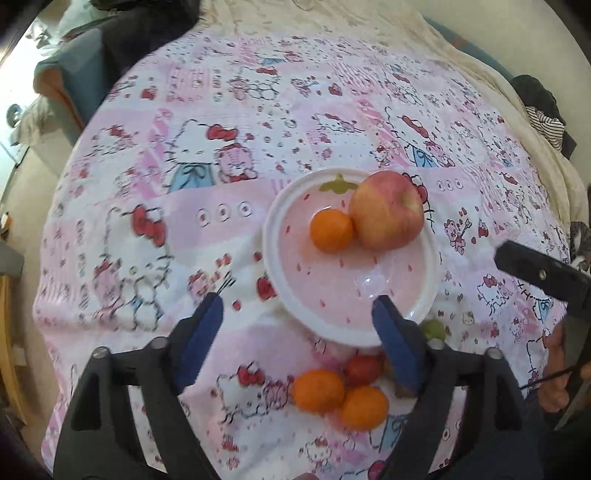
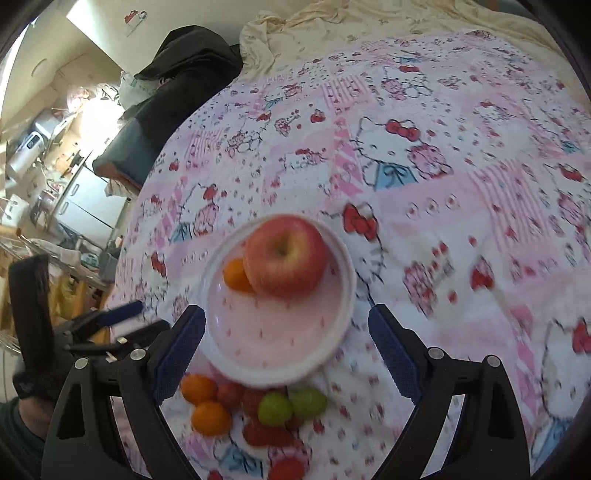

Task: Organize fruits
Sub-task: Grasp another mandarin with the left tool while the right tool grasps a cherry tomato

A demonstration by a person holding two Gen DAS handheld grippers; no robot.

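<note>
A pink strawberry-print plate (image 1: 325, 295) (image 2: 280, 339) lies on the Hello Kitty cloth and holds a red apple (image 1: 386, 210) (image 2: 286, 254) and a small orange (image 1: 330, 230) (image 2: 234, 275). Near me on the cloth lie two oranges (image 1: 319, 389) (image 2: 199, 387), small red fruits (image 1: 364, 369) (image 2: 264, 434) and two green fruits (image 2: 275, 408). My left gripper (image 1: 297, 308) is open and empty above the plate's near edge. My right gripper (image 2: 286, 321) is open and empty over the plate. Each gripper shows in the other's view, the right one (image 1: 535, 273) and the left one (image 2: 122, 312).
The cloth (image 1: 221, 147) covers a bed with a cream blanket (image 2: 369, 22) at the far side. Dark clothing (image 2: 184, 66) lies at the bed's far left corner. Cluttered shelves and furniture (image 2: 44, 166) stand beyond the left edge.
</note>
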